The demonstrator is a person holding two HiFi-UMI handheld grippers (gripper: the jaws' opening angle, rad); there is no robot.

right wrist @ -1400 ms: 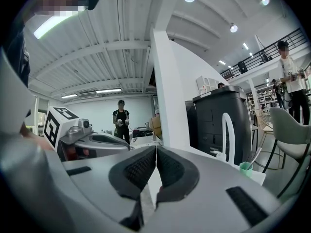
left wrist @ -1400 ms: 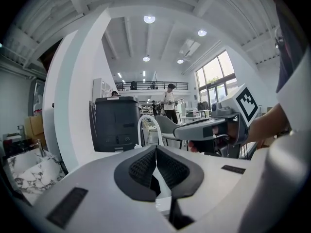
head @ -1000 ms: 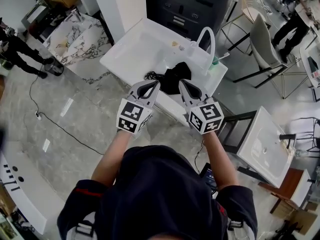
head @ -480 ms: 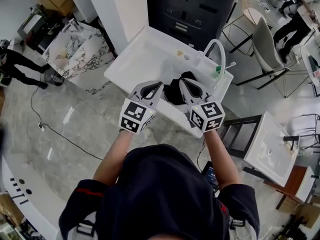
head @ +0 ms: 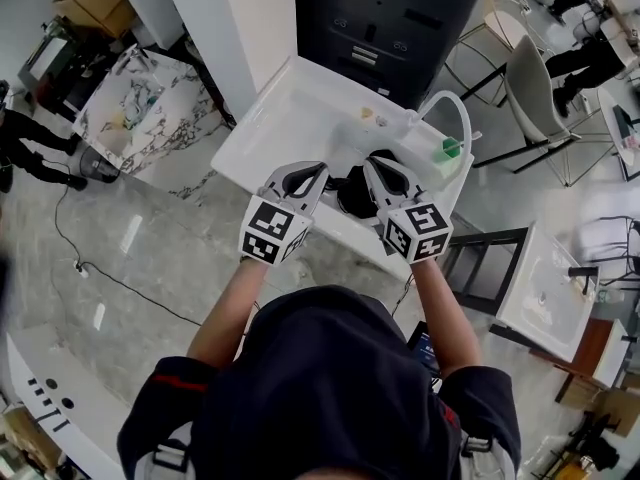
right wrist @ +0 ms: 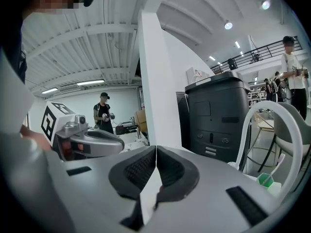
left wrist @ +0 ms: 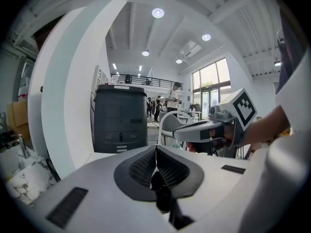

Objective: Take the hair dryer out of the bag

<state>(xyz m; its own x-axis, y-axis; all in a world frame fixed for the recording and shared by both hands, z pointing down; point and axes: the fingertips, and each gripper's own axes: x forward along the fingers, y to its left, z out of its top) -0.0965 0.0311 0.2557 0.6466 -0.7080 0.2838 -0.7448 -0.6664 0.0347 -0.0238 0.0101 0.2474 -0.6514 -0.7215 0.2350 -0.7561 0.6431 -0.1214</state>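
**Operator:** In the head view, where did I have the tongs?

**Observer:** You held them side by side over the near edge of the white tabletop (head: 275, 118). Your left tongs (head: 314, 171) and right tongs (head: 374, 166) each carried a cube printed with black-and-white square markers. The black bag (head: 355, 190) lay on the tabletop just beyond and between the two tips. I could not tell whether either tip touched it. I could not pick the hair dryer out from the bag's dark mass. A white arched tube (head: 456, 118) and a small green object (head: 447, 150) stood past the bag, and a dark cabinet (head: 390, 18) stood behind them.

**Operator:** And the left gripper view?

**Observer:** Your left tongs were clenched, with the ribbed pads pressed together and nothing caught between them. Your right tongs showed at the right with your hand on the grip. The cabinet faced you, but the print on its panel was too small to read.

**Operator:** The right gripper view?

**Observer:** Those tongs were clenched and empty too. Your left tongs showed at the left, with the arched tube and the green object at the right. A person (right wrist: 103, 111) stood far off.
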